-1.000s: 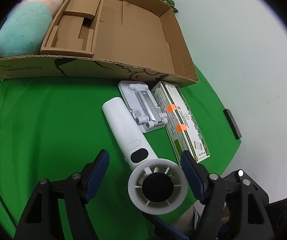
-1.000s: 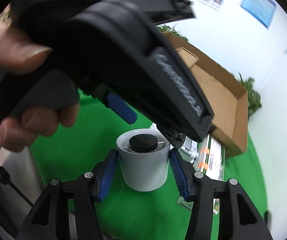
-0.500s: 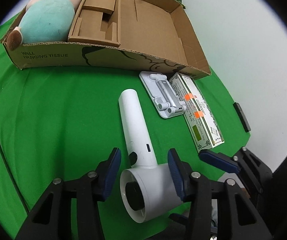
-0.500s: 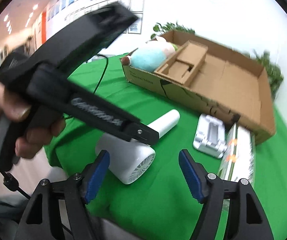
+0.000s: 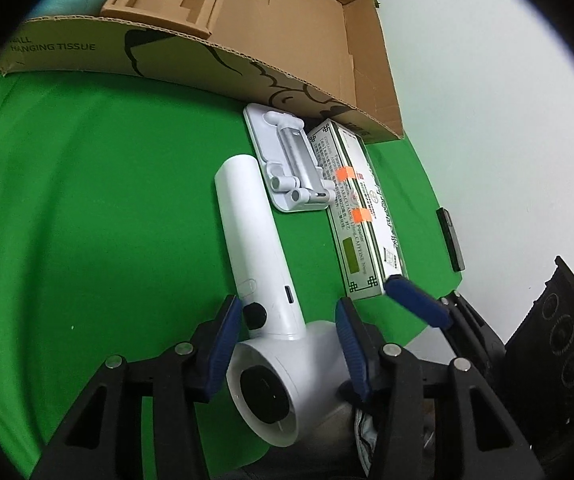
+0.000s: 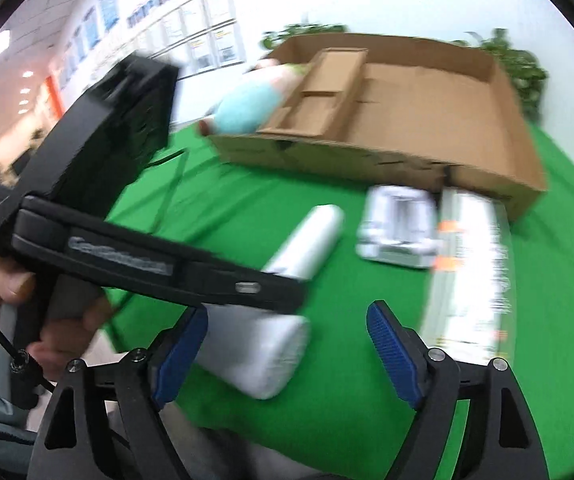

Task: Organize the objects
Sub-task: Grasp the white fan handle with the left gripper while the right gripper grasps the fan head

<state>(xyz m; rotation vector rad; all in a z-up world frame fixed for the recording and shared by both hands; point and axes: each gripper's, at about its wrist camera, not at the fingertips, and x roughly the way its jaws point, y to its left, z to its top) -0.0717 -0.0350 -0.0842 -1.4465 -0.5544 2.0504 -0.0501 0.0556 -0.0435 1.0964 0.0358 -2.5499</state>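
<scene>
A white hair dryer lies on the green cloth, its handle pointing toward the cardboard box. My left gripper is shut on the dryer's round head, one blue pad against each side. In the right wrist view, my right gripper hovers just off the dryer's head. Its jaws are opening and its pads touch nothing. One right-gripper blue fingertip shows in the left wrist view. A hand holds the left gripper's black body.
A white folded stand and a long green-and-white carton with orange tags lie beside the dryer, in front of the box. A teal plush toy rests in the box's left end beside a cardboard insert. A small black object sits at the cloth's right edge.
The right gripper let go of the dryer's head and drew away, spreading its jaws. The left gripper closed on the head, and the dryer turned from facing the camera to lying side-on.
</scene>
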